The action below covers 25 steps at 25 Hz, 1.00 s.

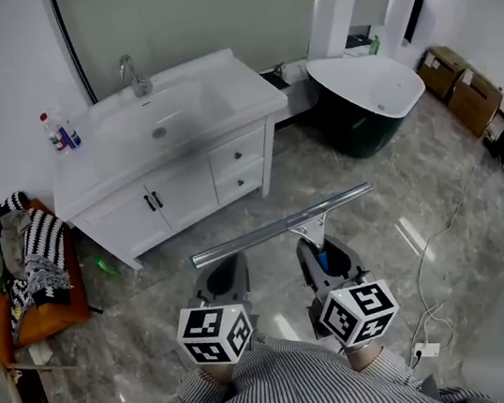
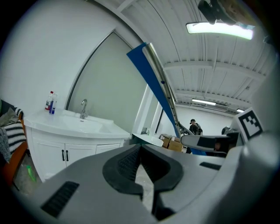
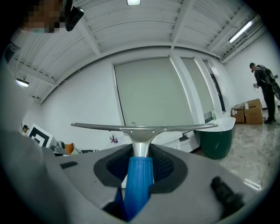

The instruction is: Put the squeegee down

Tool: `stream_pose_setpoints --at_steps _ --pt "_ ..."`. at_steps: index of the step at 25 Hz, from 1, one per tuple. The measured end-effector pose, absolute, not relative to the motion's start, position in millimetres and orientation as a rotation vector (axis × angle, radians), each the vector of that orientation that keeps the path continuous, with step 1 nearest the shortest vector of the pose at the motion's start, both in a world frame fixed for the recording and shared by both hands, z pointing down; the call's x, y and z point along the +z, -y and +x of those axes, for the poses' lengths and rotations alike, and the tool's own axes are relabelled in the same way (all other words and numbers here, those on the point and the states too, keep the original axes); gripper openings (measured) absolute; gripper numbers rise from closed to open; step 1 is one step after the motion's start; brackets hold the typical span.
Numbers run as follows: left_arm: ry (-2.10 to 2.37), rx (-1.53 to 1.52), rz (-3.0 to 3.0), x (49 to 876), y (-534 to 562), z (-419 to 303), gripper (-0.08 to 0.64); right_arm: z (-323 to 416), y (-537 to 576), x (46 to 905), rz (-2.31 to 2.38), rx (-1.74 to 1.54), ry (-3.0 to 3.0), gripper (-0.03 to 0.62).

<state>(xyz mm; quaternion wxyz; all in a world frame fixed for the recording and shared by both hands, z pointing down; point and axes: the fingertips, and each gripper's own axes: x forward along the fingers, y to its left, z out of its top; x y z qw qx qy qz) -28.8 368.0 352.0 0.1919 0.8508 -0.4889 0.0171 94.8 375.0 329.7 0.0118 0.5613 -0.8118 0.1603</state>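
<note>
The squeegee has a long metal blade and a blue handle. It hangs level in the air over the marble floor, in front of the white vanity. My right gripper is shut on the blue handle, with the blade crossing just beyond the jaw tips. My left gripper is beside it on the left, shut with nothing between its fingers. In the left gripper view the squeegee blade slants up past that gripper on its right.
A white vanity with a sink, a faucet and bottles stands ahead. A dark green tub and cardboard boxes are at the right. An orange seat with clothes is at the left. A cable with a plug strip lies by my right side.
</note>
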Motion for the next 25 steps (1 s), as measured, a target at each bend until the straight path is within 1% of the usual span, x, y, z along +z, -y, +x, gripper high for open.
stream_pose_setpoints --at_steps 6,12,25 --pt "1.354 0.091 2.376 363.8 -346.5 -17.7 0.012 105.2 -350.8 344.3 1.755 0.563 2.507 0.115" --pt "1.329 0.113 2.392 373.8 -302.5 -13.6 0.012 112.0 -308.5 357.8 1.776 0.603 2.489 0.115" --pt "1.271 0.083 2.464 354.2 -139.8 -34.2 0.012 101.8 -154.4 342.3 1.901 0.549 2.448 0.115"
